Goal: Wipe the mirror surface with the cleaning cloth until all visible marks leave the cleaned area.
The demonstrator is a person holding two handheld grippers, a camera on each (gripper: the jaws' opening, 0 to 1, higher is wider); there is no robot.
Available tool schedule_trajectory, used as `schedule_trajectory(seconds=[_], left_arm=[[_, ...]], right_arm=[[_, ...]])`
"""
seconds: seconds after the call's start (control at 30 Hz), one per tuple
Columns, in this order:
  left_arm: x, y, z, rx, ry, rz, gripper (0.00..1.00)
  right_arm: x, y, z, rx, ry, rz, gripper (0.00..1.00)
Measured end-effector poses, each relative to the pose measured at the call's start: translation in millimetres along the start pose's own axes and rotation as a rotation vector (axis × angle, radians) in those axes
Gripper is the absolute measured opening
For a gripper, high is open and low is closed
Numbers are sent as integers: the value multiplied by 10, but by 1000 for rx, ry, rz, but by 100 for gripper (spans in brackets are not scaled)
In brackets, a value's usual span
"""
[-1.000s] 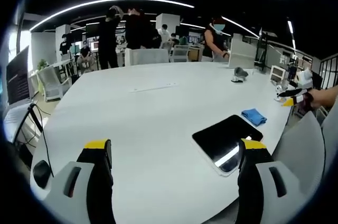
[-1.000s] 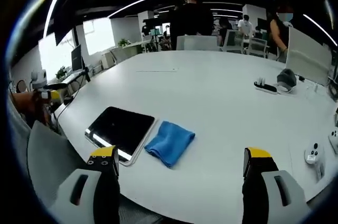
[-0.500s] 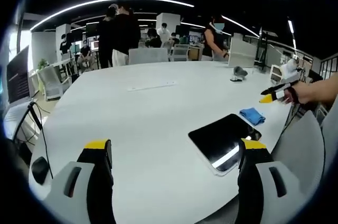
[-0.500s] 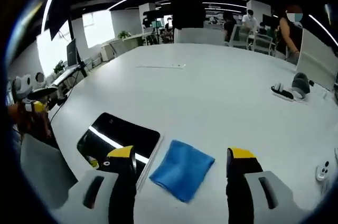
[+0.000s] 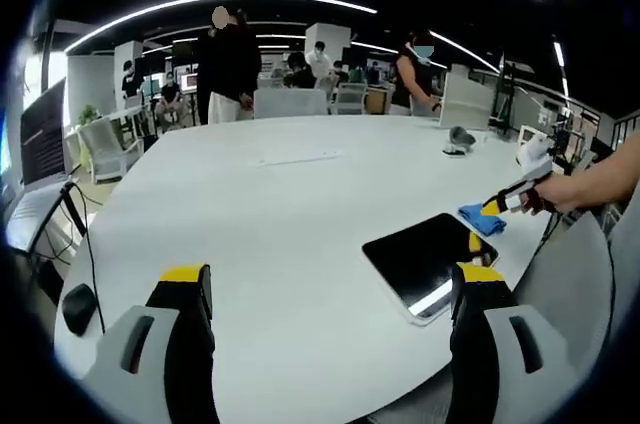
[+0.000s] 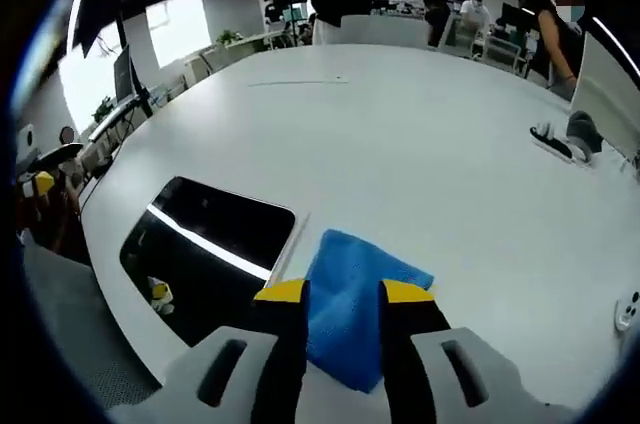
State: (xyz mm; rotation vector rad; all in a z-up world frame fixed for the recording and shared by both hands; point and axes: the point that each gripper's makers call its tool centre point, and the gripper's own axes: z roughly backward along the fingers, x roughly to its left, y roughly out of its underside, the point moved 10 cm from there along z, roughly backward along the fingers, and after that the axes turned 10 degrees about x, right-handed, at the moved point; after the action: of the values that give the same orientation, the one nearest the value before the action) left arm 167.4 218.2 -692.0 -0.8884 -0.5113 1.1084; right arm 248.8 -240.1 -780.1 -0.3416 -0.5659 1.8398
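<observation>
Right gripper view: my right tool [image 6: 341,292] sits low over the near edge of the white surface [image 6: 420,154], its yellow-tipped jaws drawn close together with the blue cleaning cloth [image 6: 358,302] showing in the narrow gap between them. I cannot tell whether the jaws actually pinch the cloth or only frame it. The cloth lies flat on the surface, its left edge just beside the right edge of the mirror [image 6: 205,244], a dark rectangular panel with a bright reflected strip running across it. The mirror lies to the left of the tool, near the surface's edge.

Left gripper view: my left tool [image 5: 333,279] is spread wide, its two jaws well apart, above the near part of the surface [image 5: 260,204]. The mirror [image 5: 425,259] lies just left of the right-hand jaw; the cloth [image 5: 482,219] lies at the mirror's far right corner, with the right tool [image 5: 497,204] at it. People [image 5: 232,64] stand beyond the surface's far edge.
</observation>
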Motion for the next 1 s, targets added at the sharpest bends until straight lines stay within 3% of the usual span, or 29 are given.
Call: schedule_trajectory(seconds=[0.07, 0.13, 0.2, 0.3, 0.5, 0.6, 0.8, 1.0], left_arm=[[1, -1, -1, 1, -1, 1, 99], [1, -5, -7, 1, -1, 3, 99], [0, -13, -11, -3, -2, 3, 99], [-3, -14, -24, -1, -1, 4, 99], [-23, 1, -51, 9, 6, -3, 99], [-42, 9, -62, 12, 10, -3, 99], [-53, 21, -73, 15, 15, -6, 99], [-26, 43, -52, 12, 7, 0, 99]], right_arm=[[19, 17, -33, 23, 11, 27, 23], [13, 48, -43, 61, 84, 152, 20], [59, 77, -65, 51, 68, 129, 13], [31, 95, -86, 52, 77, 118, 11], [38, 114, -141, 53, 87, 6, 8], [45, 115, -144, 59, 86, 9, 1], [21, 89, -152, 74, 77, -35, 0], [44, -105, -20, 21, 33, -105, 0]])
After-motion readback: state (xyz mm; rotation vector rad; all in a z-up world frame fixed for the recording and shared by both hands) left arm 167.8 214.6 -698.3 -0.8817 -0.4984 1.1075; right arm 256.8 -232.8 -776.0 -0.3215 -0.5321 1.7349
